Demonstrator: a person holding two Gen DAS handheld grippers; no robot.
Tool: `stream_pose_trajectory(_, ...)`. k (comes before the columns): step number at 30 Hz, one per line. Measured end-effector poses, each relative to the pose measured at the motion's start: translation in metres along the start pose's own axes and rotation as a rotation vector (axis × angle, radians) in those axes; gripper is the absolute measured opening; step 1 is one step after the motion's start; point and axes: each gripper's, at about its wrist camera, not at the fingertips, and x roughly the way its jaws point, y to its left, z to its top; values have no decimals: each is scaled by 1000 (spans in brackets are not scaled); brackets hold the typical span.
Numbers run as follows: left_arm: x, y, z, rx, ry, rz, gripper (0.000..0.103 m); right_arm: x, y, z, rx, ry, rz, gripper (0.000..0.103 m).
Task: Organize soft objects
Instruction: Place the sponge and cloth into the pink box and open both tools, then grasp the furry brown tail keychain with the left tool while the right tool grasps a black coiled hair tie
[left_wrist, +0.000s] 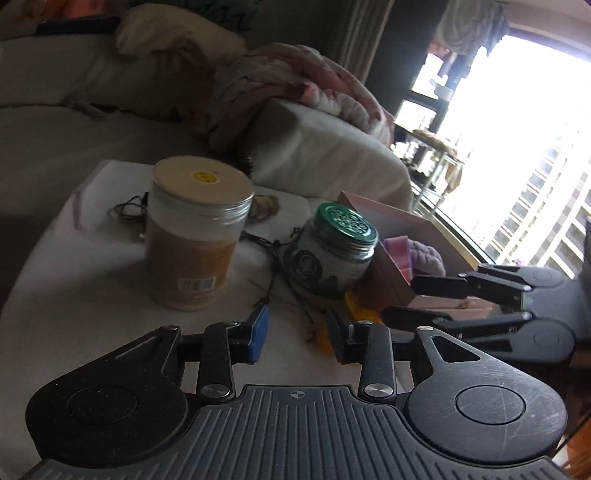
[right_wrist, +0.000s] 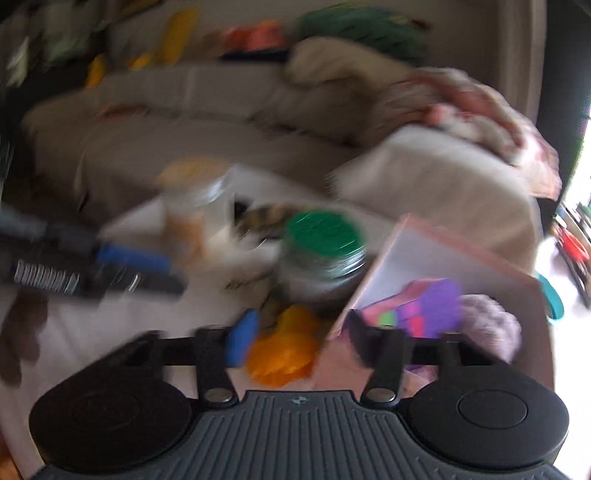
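Right wrist view is smearing badly with motion blur, so edges there are soft. Nearest in it, the right gripper (right_wrist: 299, 338) is hanging with its jaws spread wide and nothing between them: the blue-padded finger is sitting over the white tabletop (right_wrist: 110, 332), the dark finger over the near corner of the pink box (right_wrist: 461, 258). Between them an orange soft object (right_wrist: 284, 350) is lying on the table, touching the box's left wall; its shape and long axis are too blurred to tell.

Inside the box, a multicoloured soft item (right_wrist: 424, 306) in purple, pink and green is lying next to a lavender knitted piece (right_wrist: 491, 325); the gripper body is cutting off the lower parts of both.

Left wrist view: the left gripper (left_wrist: 297, 334) is also standing parted and empty, low over the table, aiming at the jars. The orange object is showing only as a sliver past its right finger. The right gripper is reaching in from the right edge, fingers pointing left at the box.

Farther out, a green-lidded glass jar (left_wrist: 332, 254) is standing upright against the box, and a taller tan-lidded jar (left_wrist: 195, 236) is standing left of it. A dark cord (left_wrist: 273, 258) is trailing between them. Behind the table, a beige sofa (left_wrist: 92, 92) is carrying a pink blanket (left_wrist: 295, 85).
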Motion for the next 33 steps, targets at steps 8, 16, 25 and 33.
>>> stream_pose_trajectory(8,-24,7,29,63,27,-80,39,5,18,-1,-85,-42,-65,48)
stream_pose_trajectory(16,4,-20,172,324,164,-92,39,-8,-53,58,166,45,90,48)
stream_pose_trajectory(25,191,-59,187,674,751,99,39,-22,-129,111,359,-78,81,59)
stream_pose_trajectory(33,247,-44,157,734,925,195,42,-1,-158,71,364,-1,71,60)
